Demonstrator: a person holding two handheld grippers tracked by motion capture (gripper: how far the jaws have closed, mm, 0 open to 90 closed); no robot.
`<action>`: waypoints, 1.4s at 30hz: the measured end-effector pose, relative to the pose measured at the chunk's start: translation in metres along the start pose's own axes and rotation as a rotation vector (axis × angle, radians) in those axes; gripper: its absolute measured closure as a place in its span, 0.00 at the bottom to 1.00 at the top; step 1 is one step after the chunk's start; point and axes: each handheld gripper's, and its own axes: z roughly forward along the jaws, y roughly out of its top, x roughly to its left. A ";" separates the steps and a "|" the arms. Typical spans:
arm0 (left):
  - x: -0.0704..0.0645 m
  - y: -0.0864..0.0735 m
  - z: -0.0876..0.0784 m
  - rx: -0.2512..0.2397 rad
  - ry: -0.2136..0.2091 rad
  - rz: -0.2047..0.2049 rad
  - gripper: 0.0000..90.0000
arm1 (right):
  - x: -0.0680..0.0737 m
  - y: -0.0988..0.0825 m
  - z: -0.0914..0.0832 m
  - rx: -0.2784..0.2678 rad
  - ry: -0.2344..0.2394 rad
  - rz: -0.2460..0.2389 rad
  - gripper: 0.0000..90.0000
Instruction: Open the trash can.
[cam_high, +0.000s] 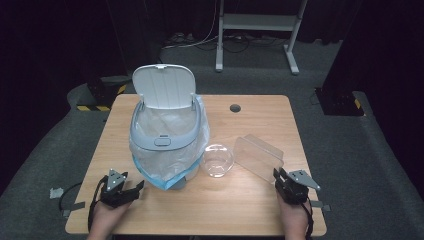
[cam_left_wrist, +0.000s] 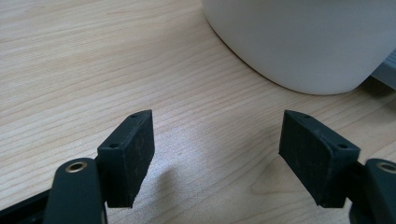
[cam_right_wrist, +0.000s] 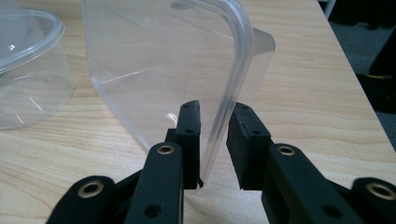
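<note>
A round clear bowl (cam_high: 218, 160) and a lined bin (cam_high: 167, 131) sit nearby. The right gripper (cam_right_wrist: 215, 140) has its jaws around the clear box's (cam_right_wrist: 163, 65) wall, not squeezing. The left gripper (cam_left_wrist: 217, 158) is spread wide, holding nothing.

We note the rectangular clear plastic container (cam_right_wrist: 159, 70): glossy, smooth, thin-walled, with bright highlights along its rolled rim. The round clear plastic tub (cam_right_wrist: 28, 65) beside it shows the same glossy finish. The light wooden table top (cam_left_wrist: 93, 60) looks matt to satin, with fine straight grain. The white plastic bin (cam_high: 162, 125) is smooth and matt; its translucent liner bag (cam_high: 167, 160) is thin crinkled film. The black gripper pads (cam_left_wrist: 135, 154) look matt and faintly textured, like rubber.
</note>
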 end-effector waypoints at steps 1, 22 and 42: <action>0.000 0.000 0.000 0.000 0.000 0.000 0.30 | 0.000 0.001 0.000 -0.004 0.002 -0.001 0.81; -0.001 0.000 0.000 0.004 0.001 0.010 0.30 | 0.003 0.005 -0.006 -0.060 0.095 0.011 0.95; -0.001 0.000 0.000 -0.001 0.005 0.007 0.30 | 0.007 0.013 -0.020 -0.154 0.089 0.012 0.95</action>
